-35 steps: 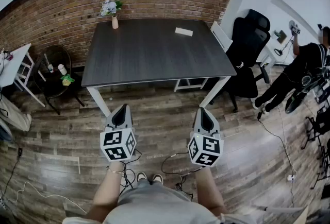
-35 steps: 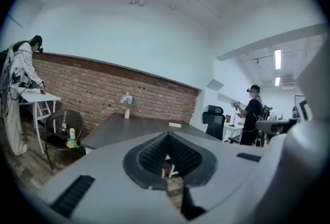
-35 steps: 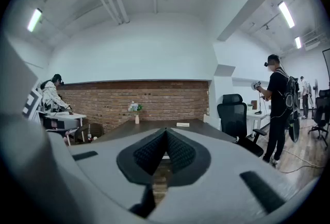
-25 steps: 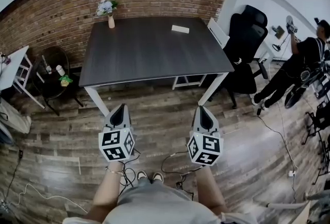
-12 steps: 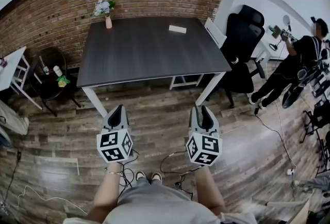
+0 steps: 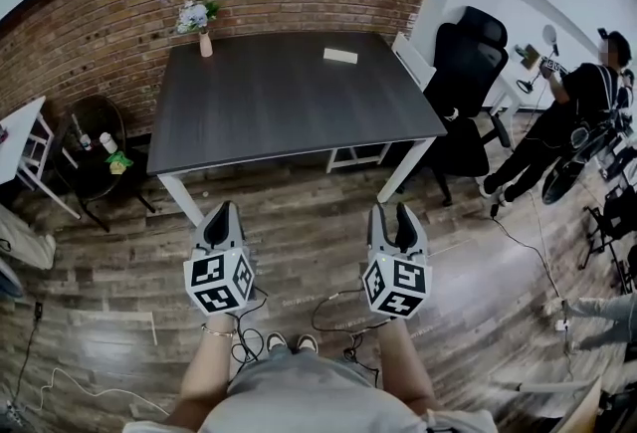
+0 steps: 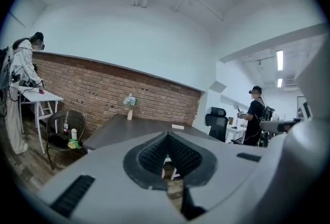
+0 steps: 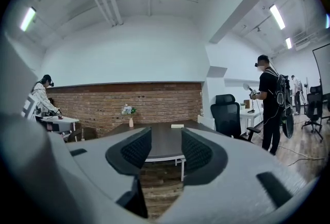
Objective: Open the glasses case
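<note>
Plainly, the left gripper [image 7: 166, 136] has its jaws pressed together on nothing, while the right gripper [image 8: 165, 134] has its jaws opening with only air between them; both are held short of the dark table's [image 6: 289, 108] near edge. The gripper views show the glasses case [image 6: 340, 56] only as a pale sliver. The head view shows it flat near the far right corner, long axis along the far edge, its seam too small to make out.
</note>
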`<action>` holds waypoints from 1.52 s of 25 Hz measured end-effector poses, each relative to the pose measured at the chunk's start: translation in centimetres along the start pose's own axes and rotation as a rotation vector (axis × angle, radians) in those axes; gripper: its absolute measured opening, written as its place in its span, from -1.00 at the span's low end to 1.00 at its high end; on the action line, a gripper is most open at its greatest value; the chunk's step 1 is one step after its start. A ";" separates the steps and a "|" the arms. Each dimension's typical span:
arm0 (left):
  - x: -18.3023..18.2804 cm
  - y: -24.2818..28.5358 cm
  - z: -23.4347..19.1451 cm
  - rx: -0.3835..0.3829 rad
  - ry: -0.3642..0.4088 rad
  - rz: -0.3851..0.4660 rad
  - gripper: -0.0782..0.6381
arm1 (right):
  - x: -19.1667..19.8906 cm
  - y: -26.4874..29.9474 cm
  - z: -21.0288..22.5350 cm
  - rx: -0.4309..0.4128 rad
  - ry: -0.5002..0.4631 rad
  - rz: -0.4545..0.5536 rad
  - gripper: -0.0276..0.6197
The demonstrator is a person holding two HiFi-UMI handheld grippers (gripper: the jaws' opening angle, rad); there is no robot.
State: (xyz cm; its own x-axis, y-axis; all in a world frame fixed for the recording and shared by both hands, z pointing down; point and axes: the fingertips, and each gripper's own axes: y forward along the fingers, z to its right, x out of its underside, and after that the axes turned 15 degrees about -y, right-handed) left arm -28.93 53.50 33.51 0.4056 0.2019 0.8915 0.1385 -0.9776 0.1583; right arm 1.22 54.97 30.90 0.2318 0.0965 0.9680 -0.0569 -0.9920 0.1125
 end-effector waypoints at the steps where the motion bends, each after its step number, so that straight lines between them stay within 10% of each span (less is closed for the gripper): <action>1: -0.1 0.3 -0.2 0.005 0.001 -0.003 -0.78 | 0.0 0.1 -0.1 0.007 0.001 -0.002 -0.34; 38: 0.4 32.5 10.3 -0.003 0.009 -0.035 -0.78 | 1.0 29.5 15.3 -0.063 0.008 -0.015 -0.36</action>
State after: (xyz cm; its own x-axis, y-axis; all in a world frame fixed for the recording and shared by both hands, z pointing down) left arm -14.93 22.38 34.62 0.3922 0.2351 0.8893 0.1499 -0.9702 0.1904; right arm 14.64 24.57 31.74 0.2256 0.1121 0.9678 -0.1144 -0.9834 0.1405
